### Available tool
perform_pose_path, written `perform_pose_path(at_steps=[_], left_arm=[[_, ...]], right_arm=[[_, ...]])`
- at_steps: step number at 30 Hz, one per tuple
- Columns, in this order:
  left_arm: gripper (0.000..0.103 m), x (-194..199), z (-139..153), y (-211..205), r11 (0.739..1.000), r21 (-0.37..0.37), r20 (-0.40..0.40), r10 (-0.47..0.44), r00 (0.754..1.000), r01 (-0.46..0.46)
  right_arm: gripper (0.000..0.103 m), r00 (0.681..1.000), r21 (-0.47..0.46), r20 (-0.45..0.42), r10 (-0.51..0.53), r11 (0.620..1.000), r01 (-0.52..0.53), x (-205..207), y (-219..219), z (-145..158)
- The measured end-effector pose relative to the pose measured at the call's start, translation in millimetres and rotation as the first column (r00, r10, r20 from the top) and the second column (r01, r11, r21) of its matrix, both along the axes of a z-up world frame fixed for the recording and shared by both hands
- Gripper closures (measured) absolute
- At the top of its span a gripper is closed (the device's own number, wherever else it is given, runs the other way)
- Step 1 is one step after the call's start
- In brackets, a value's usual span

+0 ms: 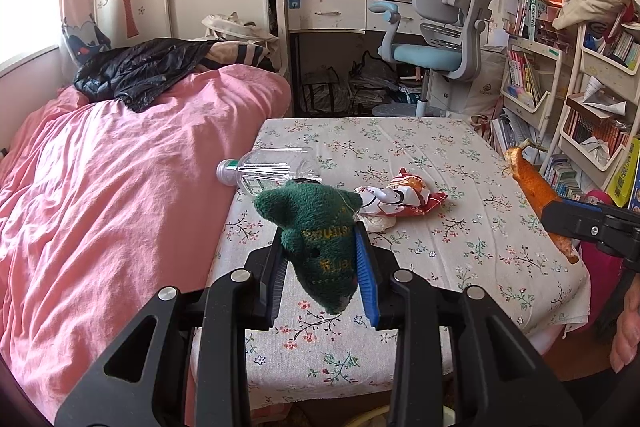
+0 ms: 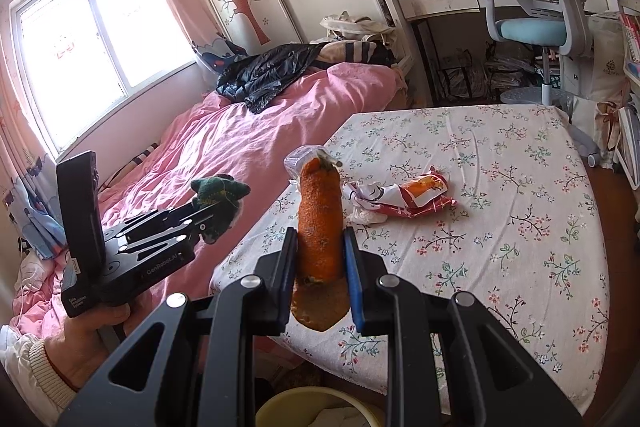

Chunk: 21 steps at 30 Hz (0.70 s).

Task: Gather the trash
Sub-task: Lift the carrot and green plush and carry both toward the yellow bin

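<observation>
Through the left wrist view, my left tool [image 1: 326,247] is clamped on a green plush scrap [image 1: 318,233], lifted over the desk [image 1: 500,259]; a plastic bottle [image 1: 268,173] and a crumpled wrapper [image 1: 400,201] lie uncollected. Through the right wrist view, my right tool [image 2: 320,263] grips an orange peel [image 2: 320,223] above a yellow bin [image 2: 280,403], so I judge two pieces picked, two left.

A green knitted cloth [image 1: 320,247] with yellow lettering hangs pinched in the left gripper [image 1: 323,267], an orange peel strip [image 2: 321,223] stands upright in the right gripper [image 2: 320,267], while a clear plastic bottle [image 1: 268,169] lies sideways beside a crumpled red-and-white wrapper [image 1: 400,199] on the floral-clothed table [image 1: 460,247].
</observation>
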State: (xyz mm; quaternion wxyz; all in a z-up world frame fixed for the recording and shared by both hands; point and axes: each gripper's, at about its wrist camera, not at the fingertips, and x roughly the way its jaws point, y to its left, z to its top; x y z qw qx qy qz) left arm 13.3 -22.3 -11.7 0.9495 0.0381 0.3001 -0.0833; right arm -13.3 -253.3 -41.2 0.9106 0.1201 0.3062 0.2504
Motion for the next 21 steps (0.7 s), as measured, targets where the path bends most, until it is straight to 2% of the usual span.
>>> perform_pose_path(at_steps=[21], left_arm=[[0.073, 3.4, -1.8, -0.9, 1.000, -0.005, 0.002, 0.004, 1.000, -0.004]], right_arm=[[0.080, 1.000, -0.018, -0.025, -0.002, 1.000, 0.002, 3.1, 3.8, -4.5]])
